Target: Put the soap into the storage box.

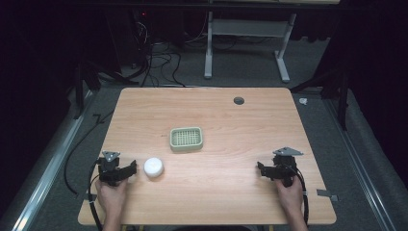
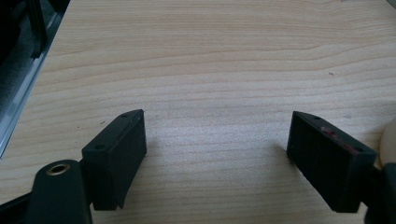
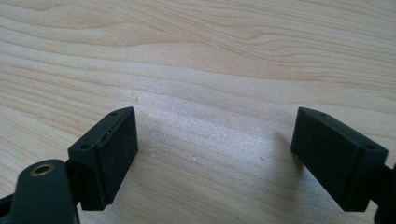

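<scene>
- At the near left corner of the table (image 1: 269, 103) we hold the left gripper (image 1: 126, 172), its jaws spread wide with nothing between them; in the left gripper view (image 2: 215, 144) bare wood lies between the two black pads.
- Just beside it, toward the middle, sits the white round object (image 1: 153, 166), near the front edge. A pale curve at the right edge of the left gripper view is probably its rim (image 2: 388, 147), though too little shows to be sure.
- We judge the step in hand to be taking up that white round object: we should swing the left gripper a little to its right so the piece comes centred between the pads, keep the jaws low and level, and close only once both pads flank it.
- Farther in, near the table's centre, stands the green slotted tray (image 1: 186, 139), well apart from both grippers, with open wood all round it for a straight carry.
- Toward the near right corner we hold the right gripper (image 1: 262, 169), likewise released and empty; its own view (image 3: 215, 144) shows plain tabletop between the jaws.
- The front and side edges lie close to both hands, so we had best move inward, where the room is.
</scene>
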{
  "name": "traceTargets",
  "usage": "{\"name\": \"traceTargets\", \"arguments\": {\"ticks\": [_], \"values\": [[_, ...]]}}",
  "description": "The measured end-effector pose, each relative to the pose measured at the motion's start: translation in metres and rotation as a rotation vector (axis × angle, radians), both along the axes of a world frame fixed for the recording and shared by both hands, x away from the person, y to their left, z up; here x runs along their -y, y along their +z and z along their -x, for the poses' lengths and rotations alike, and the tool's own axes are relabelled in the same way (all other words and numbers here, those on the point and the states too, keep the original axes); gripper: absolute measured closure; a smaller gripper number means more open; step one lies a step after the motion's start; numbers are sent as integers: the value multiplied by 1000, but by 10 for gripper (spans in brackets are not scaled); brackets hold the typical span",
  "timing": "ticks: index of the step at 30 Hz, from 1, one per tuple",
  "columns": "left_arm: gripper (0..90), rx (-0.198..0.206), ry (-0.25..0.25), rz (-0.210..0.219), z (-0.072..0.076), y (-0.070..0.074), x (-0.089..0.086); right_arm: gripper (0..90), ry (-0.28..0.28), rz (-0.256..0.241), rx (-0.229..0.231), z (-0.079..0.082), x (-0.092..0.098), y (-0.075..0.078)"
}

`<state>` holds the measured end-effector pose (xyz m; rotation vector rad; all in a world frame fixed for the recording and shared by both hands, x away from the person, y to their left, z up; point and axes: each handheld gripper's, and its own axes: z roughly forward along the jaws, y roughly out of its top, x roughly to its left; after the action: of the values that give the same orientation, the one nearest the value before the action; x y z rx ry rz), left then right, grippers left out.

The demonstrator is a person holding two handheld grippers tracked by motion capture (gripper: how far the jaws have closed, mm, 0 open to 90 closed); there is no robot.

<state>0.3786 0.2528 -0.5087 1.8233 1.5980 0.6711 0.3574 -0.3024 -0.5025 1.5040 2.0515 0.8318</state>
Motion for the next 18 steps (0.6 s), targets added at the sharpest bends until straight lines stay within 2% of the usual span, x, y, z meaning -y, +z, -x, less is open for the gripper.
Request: {"name": "traceTargets", "arguments": {"ticks": [18], "values": [[200, -9, -1, 0, 1, 1, -1, 156, 4, 2, 2, 0, 0, 0]]}}
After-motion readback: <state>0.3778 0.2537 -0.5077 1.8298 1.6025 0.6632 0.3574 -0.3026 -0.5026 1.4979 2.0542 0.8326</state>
